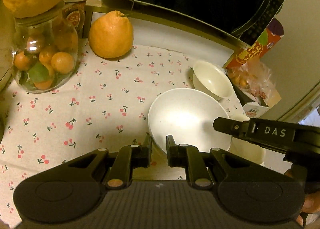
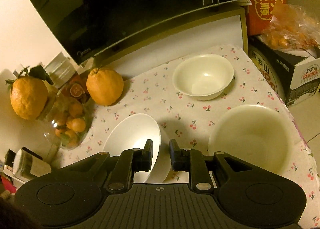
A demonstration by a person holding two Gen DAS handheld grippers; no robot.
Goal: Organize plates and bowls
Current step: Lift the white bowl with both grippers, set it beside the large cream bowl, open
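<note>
Both grippers are on the same white bowl [image 1: 186,117], tilted up off the cherry cloth [image 1: 80,109]. Left gripper [image 1: 159,150] has its fingers on either side of the near rim, looks like it's pinching it, though the contact itself is hard to see. Right gripper [image 2: 161,154] straddles the opposite rim the same way, one finger inside, one outside. Small bowl [image 2: 203,77] sits further back toward the microwave [image 2: 128,9], big cream bowl [image 2: 252,139] at the cloth's right edge. Orange [image 1: 111,35] and fruit jar [image 1: 45,59] off to the left.
</note>
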